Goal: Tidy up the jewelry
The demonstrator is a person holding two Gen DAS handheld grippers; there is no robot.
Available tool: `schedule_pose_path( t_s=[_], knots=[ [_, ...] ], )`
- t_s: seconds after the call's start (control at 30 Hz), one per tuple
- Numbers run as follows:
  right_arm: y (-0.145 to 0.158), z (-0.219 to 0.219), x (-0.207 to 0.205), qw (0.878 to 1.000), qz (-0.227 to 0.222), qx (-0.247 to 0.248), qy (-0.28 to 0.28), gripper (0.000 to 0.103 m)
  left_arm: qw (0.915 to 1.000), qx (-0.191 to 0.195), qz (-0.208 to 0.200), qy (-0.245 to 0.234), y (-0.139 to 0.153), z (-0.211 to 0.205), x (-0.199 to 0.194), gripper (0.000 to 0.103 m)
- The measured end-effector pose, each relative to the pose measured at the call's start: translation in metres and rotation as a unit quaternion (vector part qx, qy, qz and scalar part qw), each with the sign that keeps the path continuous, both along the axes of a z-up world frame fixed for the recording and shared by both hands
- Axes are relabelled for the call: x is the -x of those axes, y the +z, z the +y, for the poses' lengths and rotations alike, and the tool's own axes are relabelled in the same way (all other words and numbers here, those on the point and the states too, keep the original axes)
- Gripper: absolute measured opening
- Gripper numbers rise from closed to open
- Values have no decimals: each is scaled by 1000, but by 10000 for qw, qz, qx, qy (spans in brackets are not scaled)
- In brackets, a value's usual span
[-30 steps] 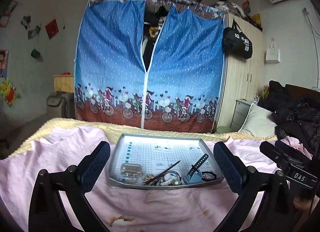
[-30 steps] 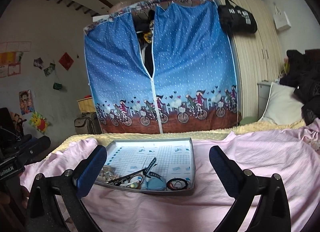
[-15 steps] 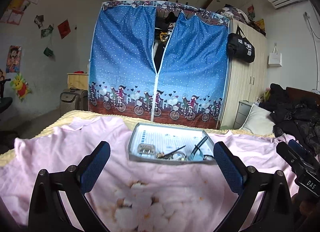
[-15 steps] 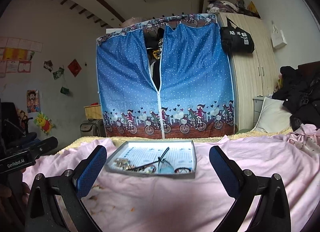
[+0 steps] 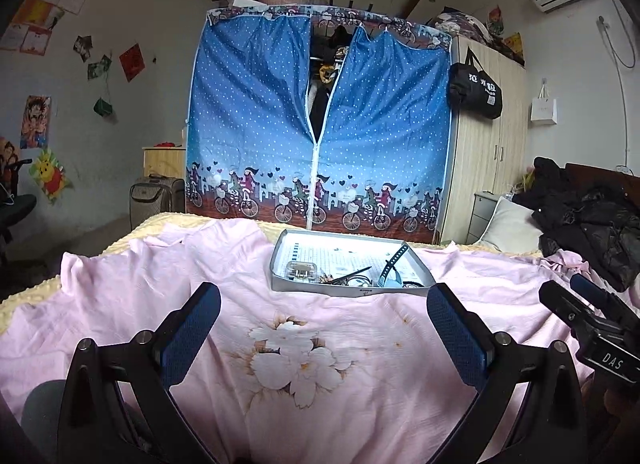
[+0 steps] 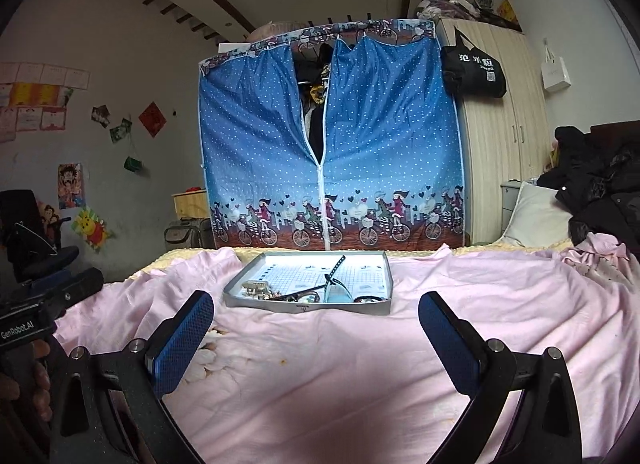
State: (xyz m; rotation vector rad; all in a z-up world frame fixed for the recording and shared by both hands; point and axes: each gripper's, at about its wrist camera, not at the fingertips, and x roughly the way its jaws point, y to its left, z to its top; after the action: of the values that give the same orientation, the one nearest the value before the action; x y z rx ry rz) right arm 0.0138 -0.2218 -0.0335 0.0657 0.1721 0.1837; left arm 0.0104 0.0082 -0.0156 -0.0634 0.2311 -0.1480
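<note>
A tray (image 5: 280,264) lies on the bedsheet (image 5: 120,296), with the wardrobe (image 5: 256,124) behind it.

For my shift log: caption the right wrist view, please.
Open right gripper hovers over pink bedsheet, facing grey tray of jumbled jewelry.

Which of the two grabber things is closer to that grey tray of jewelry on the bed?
Hard to call; roughly equal. The left gripper sits back from the tray, slightly to its left. The right gripper sits equally far back, almost facing the tray. Both are open, holding nothing.
</note>
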Motion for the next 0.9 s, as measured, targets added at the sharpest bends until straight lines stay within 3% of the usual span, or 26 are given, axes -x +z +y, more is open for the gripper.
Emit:
schedule_pose_path(
  t_s=[0.5, 0.9],
  knots=[
    [-12, 2, 11, 9997, 209, 67, -118, 103, 9992, -185, 362, 0, -16, -3, 6, 101],
    [-16, 3, 8, 9993, 350, 109, -57, 103, 9989, -194, 419, 66, -20, 0, 4, 101]
  ],
)
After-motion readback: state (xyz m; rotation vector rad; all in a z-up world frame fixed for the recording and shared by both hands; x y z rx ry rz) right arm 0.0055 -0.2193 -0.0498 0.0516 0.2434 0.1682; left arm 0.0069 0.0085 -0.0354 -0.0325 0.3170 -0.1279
